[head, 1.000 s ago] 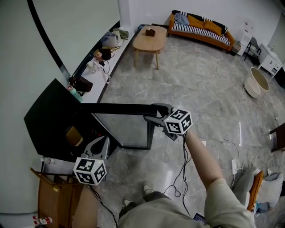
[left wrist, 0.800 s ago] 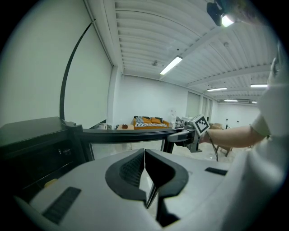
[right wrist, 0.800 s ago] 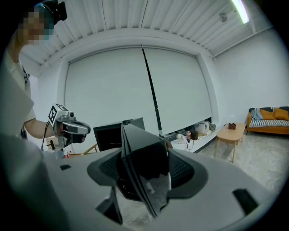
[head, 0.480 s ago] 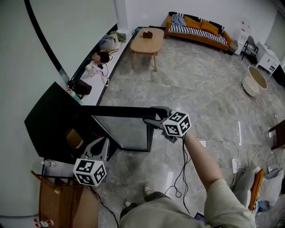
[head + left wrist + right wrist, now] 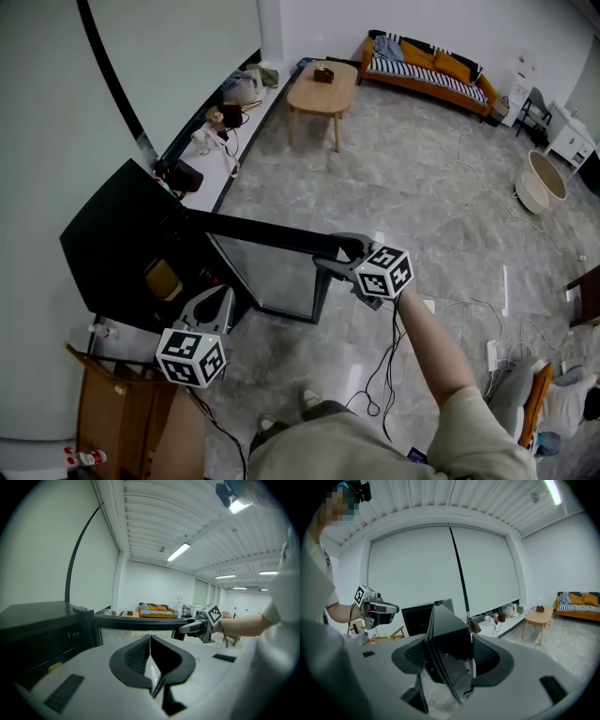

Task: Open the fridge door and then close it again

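A small black fridge (image 5: 108, 253) stands by the wall at the left, its glass-fronted door (image 5: 262, 239) swung wide open. My right gripper (image 5: 347, 251) is closed over the door's free edge. In the right gripper view the door (image 5: 445, 630) fills the gap of the right gripper (image 5: 450, 656), whose jaws have just been closing on it. My left gripper (image 5: 211, 305) hangs shut and empty in front of the fridge's open cavity. In the left gripper view its jaws (image 5: 150, 641) meet, with the door (image 5: 136, 623) crossing beyond them.
A wooden stand (image 5: 117, 422) sits just left of my left gripper. A low ledge (image 5: 220, 122) with bags runs along the wall. A wooden coffee table (image 5: 322, 92) and an orange sofa (image 5: 427, 66) stand farther off. Cables (image 5: 384, 375) trail across the tiled floor.
The right gripper has shifted a little toward me with the door edge, and the door has swung slightly toward the fridge front. The left gripper has drifted slightly and stays shut.
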`<state>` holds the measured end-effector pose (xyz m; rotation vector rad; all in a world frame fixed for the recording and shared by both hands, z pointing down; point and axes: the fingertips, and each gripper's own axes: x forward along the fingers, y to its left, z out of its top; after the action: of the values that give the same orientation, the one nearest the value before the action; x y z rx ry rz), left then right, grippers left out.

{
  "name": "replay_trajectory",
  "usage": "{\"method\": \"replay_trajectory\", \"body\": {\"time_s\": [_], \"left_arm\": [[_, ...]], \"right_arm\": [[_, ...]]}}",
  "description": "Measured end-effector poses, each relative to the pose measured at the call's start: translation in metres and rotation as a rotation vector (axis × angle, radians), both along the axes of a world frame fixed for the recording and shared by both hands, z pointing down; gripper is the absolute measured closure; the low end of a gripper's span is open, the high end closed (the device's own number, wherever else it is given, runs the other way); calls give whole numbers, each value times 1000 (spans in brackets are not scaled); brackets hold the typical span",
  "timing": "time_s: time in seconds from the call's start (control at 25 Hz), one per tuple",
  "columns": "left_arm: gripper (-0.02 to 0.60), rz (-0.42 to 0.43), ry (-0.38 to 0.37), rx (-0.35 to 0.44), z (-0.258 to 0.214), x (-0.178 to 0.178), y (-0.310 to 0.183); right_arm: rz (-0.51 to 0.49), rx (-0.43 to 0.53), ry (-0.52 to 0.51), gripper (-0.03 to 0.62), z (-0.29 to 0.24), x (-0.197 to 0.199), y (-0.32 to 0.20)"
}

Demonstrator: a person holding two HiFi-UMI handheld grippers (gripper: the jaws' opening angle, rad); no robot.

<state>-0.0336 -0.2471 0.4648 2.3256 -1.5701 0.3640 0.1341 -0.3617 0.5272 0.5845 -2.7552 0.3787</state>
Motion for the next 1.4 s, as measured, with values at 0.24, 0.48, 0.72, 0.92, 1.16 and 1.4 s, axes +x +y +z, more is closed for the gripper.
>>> {"method": "replay_trajectory", "body": {"time_s": [0.24,0.48,0.72,0.92,1.16,1.4], "left_arm": [[572,-4,-6,-3,-4,-10,20],[572,-11,-13,-4,-6,-23,46],[572,-31,-13,-8,-7,-40,77],[572,-55,-15,-14,-6,-56,106],[572,-83,-14,-17,-7,-80,138],[572,-113,-6,-17,-6,-100,171]], "right_arm": [[-8,11,28,345,-2,-5,27],[-4,16,60,356,-1,-16,57],[-11,10,78,358,-2,-28,85],[-31,7,89,359,-4,-41,114],[-55,11,107,361,-4,-62,146],[-65,-4,136,361,-3,-83,175]]}}
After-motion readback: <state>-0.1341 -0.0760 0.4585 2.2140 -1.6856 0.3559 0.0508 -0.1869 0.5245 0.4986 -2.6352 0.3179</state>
